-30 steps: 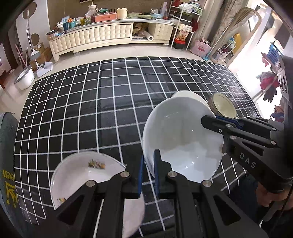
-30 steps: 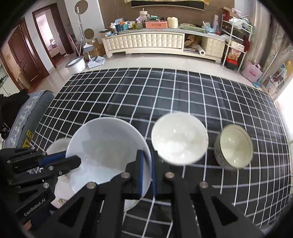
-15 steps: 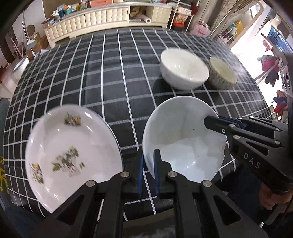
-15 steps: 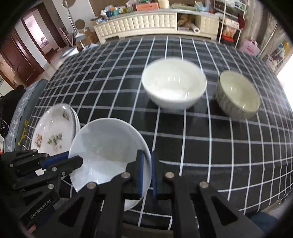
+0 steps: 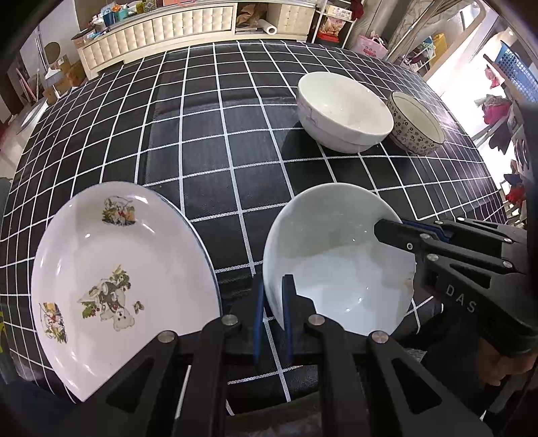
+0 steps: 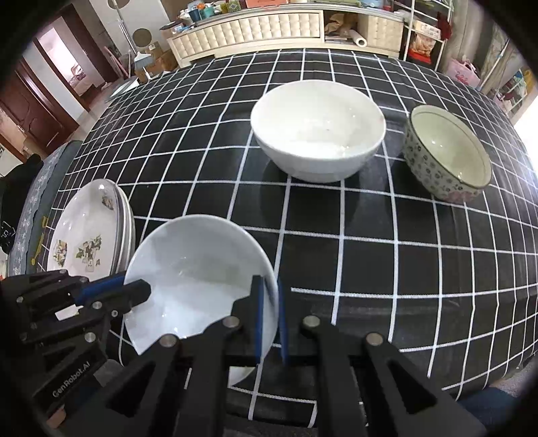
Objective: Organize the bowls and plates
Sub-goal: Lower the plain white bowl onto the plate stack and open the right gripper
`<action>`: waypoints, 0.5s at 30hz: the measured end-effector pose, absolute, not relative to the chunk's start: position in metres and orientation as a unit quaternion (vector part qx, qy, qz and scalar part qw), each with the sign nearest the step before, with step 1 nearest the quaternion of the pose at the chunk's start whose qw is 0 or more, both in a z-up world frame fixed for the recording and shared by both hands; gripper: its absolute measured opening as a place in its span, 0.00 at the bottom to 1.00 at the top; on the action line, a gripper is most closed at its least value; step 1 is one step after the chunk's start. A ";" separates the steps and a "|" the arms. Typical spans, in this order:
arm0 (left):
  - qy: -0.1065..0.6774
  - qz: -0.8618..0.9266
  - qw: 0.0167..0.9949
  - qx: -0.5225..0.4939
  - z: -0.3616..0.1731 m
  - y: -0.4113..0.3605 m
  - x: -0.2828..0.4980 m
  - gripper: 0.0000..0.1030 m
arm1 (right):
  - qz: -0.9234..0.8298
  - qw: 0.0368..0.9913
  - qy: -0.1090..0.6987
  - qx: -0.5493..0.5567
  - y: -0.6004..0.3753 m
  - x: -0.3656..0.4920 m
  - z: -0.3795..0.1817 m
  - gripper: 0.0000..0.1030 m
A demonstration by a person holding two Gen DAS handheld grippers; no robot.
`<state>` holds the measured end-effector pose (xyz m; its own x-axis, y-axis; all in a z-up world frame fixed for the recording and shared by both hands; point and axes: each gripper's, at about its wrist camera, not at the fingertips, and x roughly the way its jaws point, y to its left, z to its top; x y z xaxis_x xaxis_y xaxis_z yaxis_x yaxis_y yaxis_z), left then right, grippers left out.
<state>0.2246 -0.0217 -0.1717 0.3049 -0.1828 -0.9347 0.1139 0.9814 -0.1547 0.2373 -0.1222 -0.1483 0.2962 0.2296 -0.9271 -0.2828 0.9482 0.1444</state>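
Note:
Both grippers hold one plain white bowl (image 5: 336, 265) (image 6: 198, 269) low over the near edge of the table. My left gripper (image 5: 273, 285) (image 6: 141, 289) is shut on its left rim. Opposite it, my right gripper (image 6: 269, 285) (image 5: 386, 226) is shut on the right rim. A stack of white plates with cartoon prints (image 5: 117, 269) (image 6: 90, 232) lies just left of the bowl. Farther back stand a large white bowl (image 5: 343, 111) (image 6: 316, 131) and, to its right, a flower-patterned bowl (image 5: 417, 124) (image 6: 447, 151).
The table carries a black cloth with a white grid (image 5: 208, 111) (image 6: 386, 255); its near edge runs right under the grippers. A hand (image 5: 497, 366) holds the right gripper. A white cabinet (image 6: 255, 27) stands beyond the table, and a grey seat (image 6: 37, 188) at left.
Both grippers, still shut on the white bowl, have come down and back toward the table's near edge. The plates and the two far bowls now show fully.

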 end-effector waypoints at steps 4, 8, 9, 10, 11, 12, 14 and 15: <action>0.571 -0.088 0.815 -0.034 -0.162 -0.016 0.225 0.08 | 0.155 0.812 0.562 -0.026 -0.122 0.239 -0.141 0.11; 0.548 -0.078 0.832 -0.034 -0.141 -0.007 0.218 0.09 | 0.142 0.829 0.540 -0.033 -0.125 0.233 -0.122 0.12; 0.542 -0.077 0.836 -0.034 -0.136 -0.006 0.216 0.09 | 0.140 0.835 0.530 -0.037 -0.125 0.230 -0.115 0.13; 0.534 -0.075 0.842 -0.030 -0.130 -0.005 0.213 0.09 | 0.140 0.841 0.521 -0.039 -0.126 0.226 -0.107 0.18; 0.527 -0.072 0.846 -0.026 -0.124 -0.004 0.211 0.09 | 0.140 0.847 0.511 -0.039 -0.126 0.223 -0.099 0.27; 0.519 -0.070 0.852 -0.022 -0.117 -0.004 0.208 0.14 | 0.140 0.854 0.499 -0.039 -0.126 0.219 -0.091 0.33; 0.501 -0.068 0.863 -0.020 -0.103 -0.002 0.201 0.24 | 0.140 0.870 0.471 -0.036 -0.128 0.209 -0.072 0.54; 0.490 -0.070 0.869 -0.018 -0.095 -0.002 0.197 0.26 | 0.139 0.876 0.460 -0.036 -0.128 0.206 -0.065 0.57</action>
<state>0.1973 -0.0021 -0.0953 0.5104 -0.1381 -0.8488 0.1035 0.9897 -0.0988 0.2057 -0.1279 -0.0651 0.5378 0.2105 -0.8163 -0.2759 0.9589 0.0655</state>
